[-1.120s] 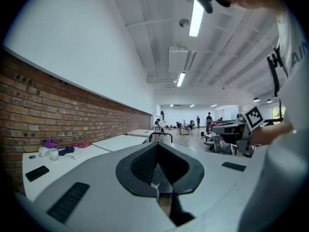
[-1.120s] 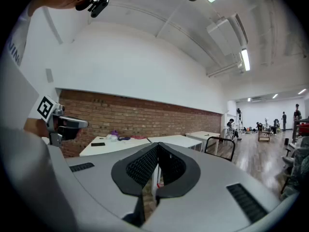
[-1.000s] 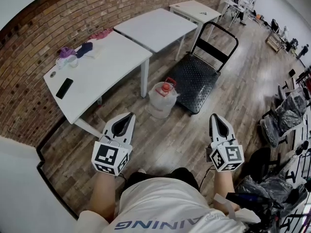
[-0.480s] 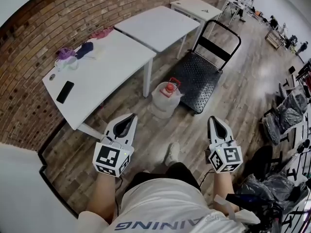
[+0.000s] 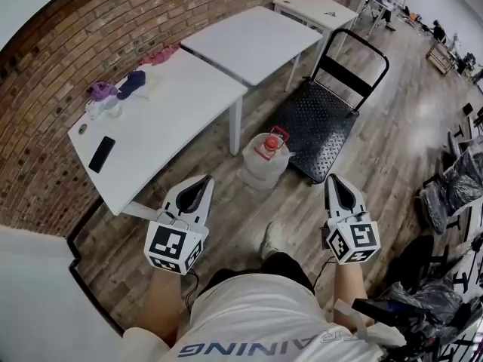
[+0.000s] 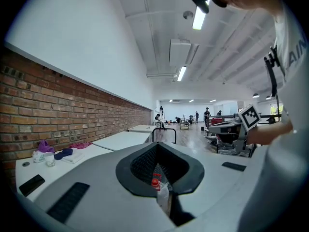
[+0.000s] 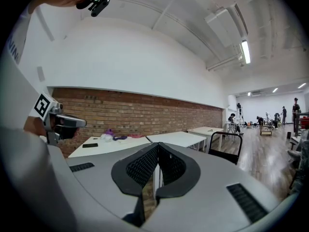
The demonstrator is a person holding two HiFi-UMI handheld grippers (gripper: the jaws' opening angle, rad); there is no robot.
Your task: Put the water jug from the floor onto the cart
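Both claws are shut tight and hold nothing. Our left claw (image 5: 204, 180) and right claw (image 5: 333, 179) hang over the floor (image 5: 241, 228), well short of the jug (image 5: 266, 161). We judge the task barely begun. The jug stands on the wood floor, just beside the near edge of the cart (image 5: 321, 119), whose deck is bare. Gripping, lifting and placing remain. 3 white counters (image 5: 162, 115) line a brick wall (image 5: 68, 47).

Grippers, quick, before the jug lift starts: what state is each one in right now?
Left gripper: closed, holding nothing; the water jug stands apart, ahead of it.
Right gripper: closed, holding nothing.
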